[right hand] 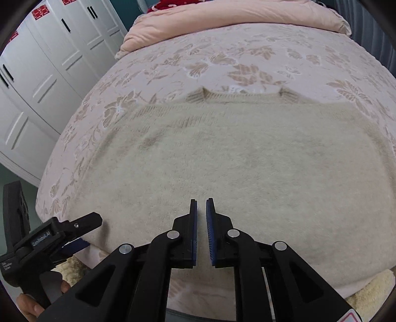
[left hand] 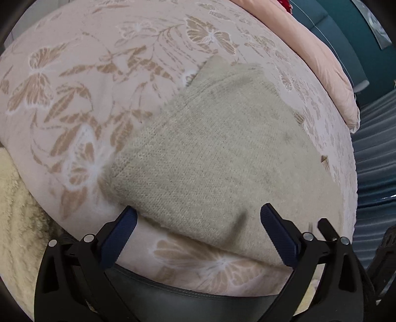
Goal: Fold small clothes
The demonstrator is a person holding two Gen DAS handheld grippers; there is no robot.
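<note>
beige knit sweater laid flat on the floral bedspread, a gripper at each near corner.

the left gripper is held wide open over the sweater's near edge, nothing gripped; the right gripper is seen nearly closed, a narrow gap kept between its blue pads, nothing held. beyond the sweater, a pink quilt is seen at the bed's far end, white wardrobe doors alongside.

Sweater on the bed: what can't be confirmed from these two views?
- Sweater sleeves: not distinguishable in either view.
- Its near hem: right wrist view, hidden behind right gripper.
- Left gripper contact with the knit: left wrist view, open fingers straddle a corner; touch unclear.
</note>
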